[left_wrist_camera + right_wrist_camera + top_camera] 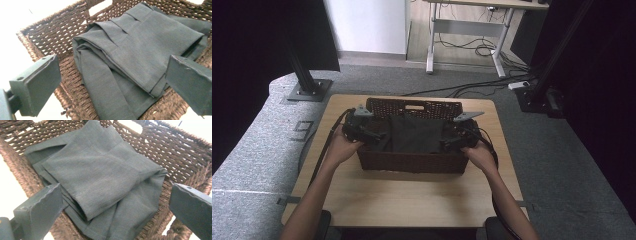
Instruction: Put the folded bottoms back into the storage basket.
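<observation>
A dark brown wicker basket (pixel 412 162) stands on the wooden table (pixel 412 195), with a folded dark grey garment (pixel 414 132) lying inside it. My left gripper (pixel 377 136) reaches over the basket's left end, open, its jaws spread wide above the garment (pixel 130 60) with nothing between them. My right gripper (pixel 451 142) comes in over the basket's right end, also open, jaws apart above the folded cloth (pixel 100 177). The woven basket wall (pixel 50 37) shows behind the cloth, and in the right gripper view the wall (pixel 175 152) has a handle slot.
The table stands on grey carpet. A white desk frame (pixel 467 30) with loose cables (pixel 477 50) is beyond it. Black stand posts (pixel 304 75) flank the table on both sides. Bare tabletop lies in front of the basket.
</observation>
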